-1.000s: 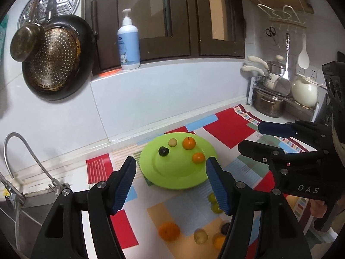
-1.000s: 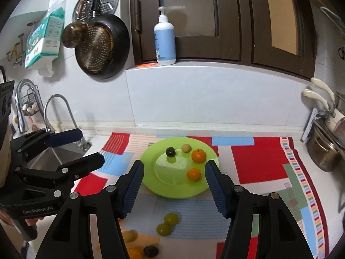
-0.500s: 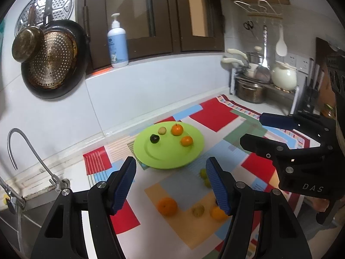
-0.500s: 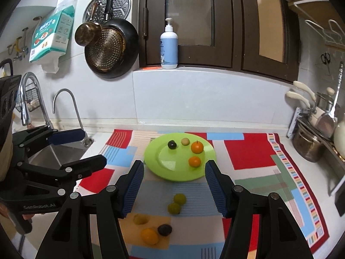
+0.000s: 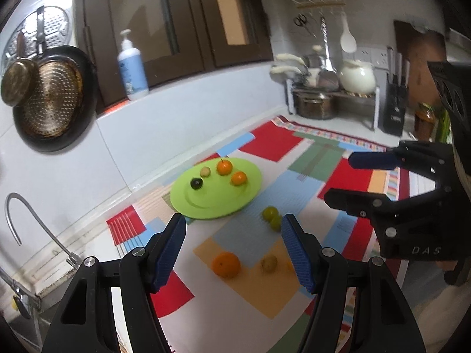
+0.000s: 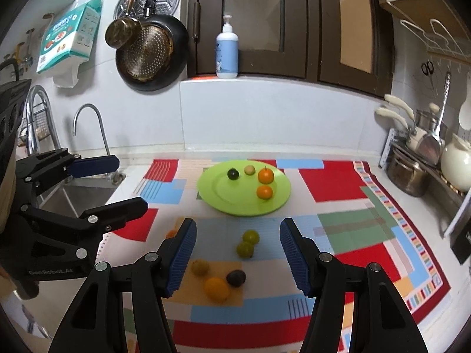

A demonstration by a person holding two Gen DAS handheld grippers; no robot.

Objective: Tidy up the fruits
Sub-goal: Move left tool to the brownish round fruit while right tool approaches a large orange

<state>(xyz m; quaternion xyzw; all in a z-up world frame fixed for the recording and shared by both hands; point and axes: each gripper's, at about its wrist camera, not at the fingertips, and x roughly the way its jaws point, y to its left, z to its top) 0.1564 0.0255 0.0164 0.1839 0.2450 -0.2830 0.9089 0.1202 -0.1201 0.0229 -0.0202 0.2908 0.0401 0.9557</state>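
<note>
A green plate (image 6: 220,194) (image 5: 206,206) on the patchwork mat holds two oranges (image 6: 265,175), a dark fruit (image 6: 232,173) and a small tan fruit (image 6: 249,170). Loose on the mat in front of it lie two green fruits (image 6: 247,243) (image 5: 272,217), a yellow-green fruit (image 6: 200,266), a dark fruit (image 6: 235,278) and an orange (image 6: 217,289). In the left wrist view a loose orange (image 5: 226,264) and a tan fruit (image 5: 269,263) show. My left gripper (image 5: 232,250) and right gripper (image 6: 235,256) are both open and empty, held above the loose fruits.
A sink with faucets (image 6: 88,123) lies to the left. Pots and a white teapot (image 6: 456,161) stand on a rack at the right. A pan (image 6: 150,56) hangs on the wall and a soap bottle (image 6: 227,53) stands on the ledge.
Both grippers have pulled back and up from the plate, so more of the mat and loose fruits shows. Both stay open.
</note>
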